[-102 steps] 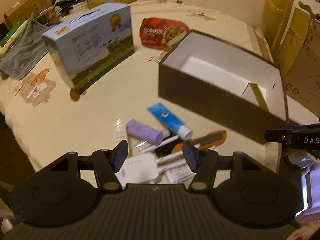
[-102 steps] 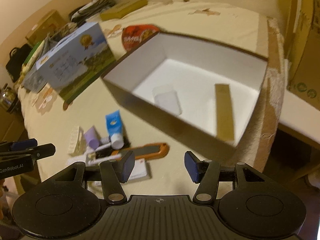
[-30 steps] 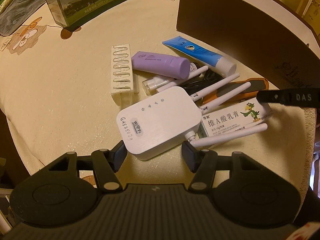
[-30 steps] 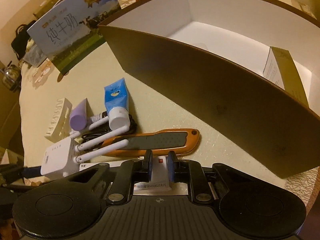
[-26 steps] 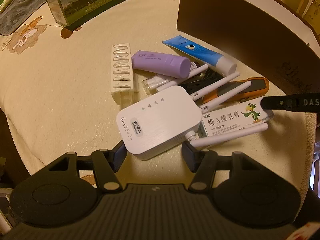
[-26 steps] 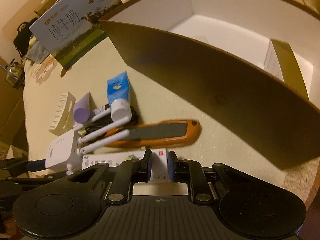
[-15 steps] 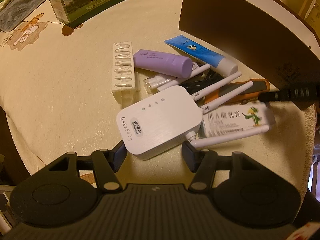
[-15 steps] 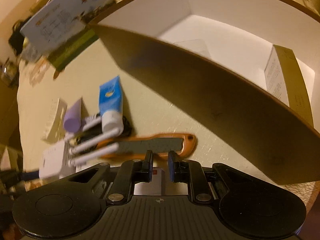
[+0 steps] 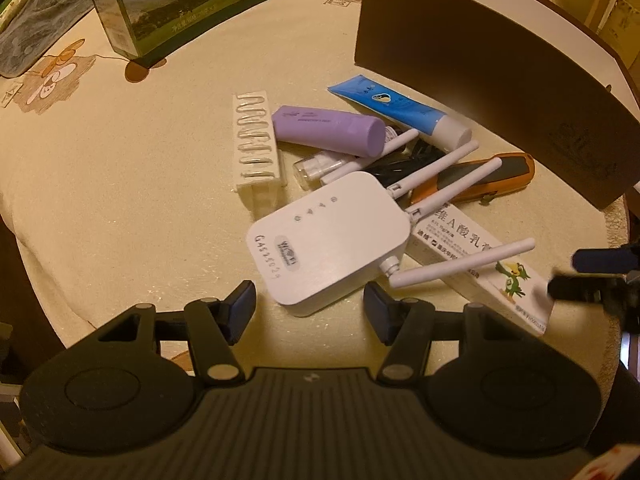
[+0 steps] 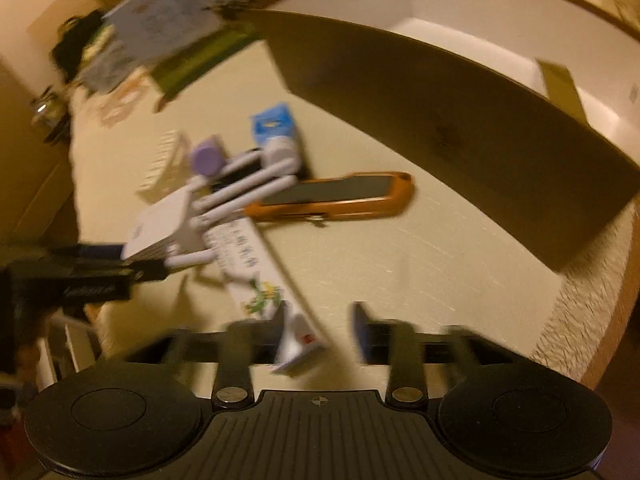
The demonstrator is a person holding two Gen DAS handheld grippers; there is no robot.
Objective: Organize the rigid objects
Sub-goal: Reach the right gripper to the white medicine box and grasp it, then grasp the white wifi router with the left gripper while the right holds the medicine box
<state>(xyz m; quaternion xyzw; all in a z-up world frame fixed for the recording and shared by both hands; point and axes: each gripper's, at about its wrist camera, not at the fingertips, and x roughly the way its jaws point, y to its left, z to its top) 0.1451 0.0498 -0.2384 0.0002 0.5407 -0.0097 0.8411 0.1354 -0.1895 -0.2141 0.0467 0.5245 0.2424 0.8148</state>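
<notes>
My left gripper (image 9: 308, 312) is open and hovers low over the table, with the near corner of a white wifi router (image 9: 332, 240) between its fingers, untouched. Under one router antenna lies a long white ointment box (image 9: 480, 264), slanting toward the table edge. My right gripper (image 10: 320, 332) holds its jaws around the end of that ointment box (image 10: 260, 276). They are opening, with a gap on the right side; this view is blurred. The right gripper (image 9: 592, 276) also shows at the right edge of the left wrist view. An orange utility knife (image 9: 480, 178) lies behind.
A blue tube (image 9: 400, 108), a purple tube (image 9: 328, 130), a small spray bottle (image 9: 316, 168) and a white ridged strip (image 9: 256, 148) lie beside the router. The brown open box (image 10: 440, 120) stands behind with a gold carton (image 10: 560, 80) inside. A milk carton (image 9: 180, 0) is far left.
The right gripper, shut on the ointment box's end, dragged it toward the table edge so it now lies slanted, then spread its jaws. The left gripper and router stayed put.
</notes>
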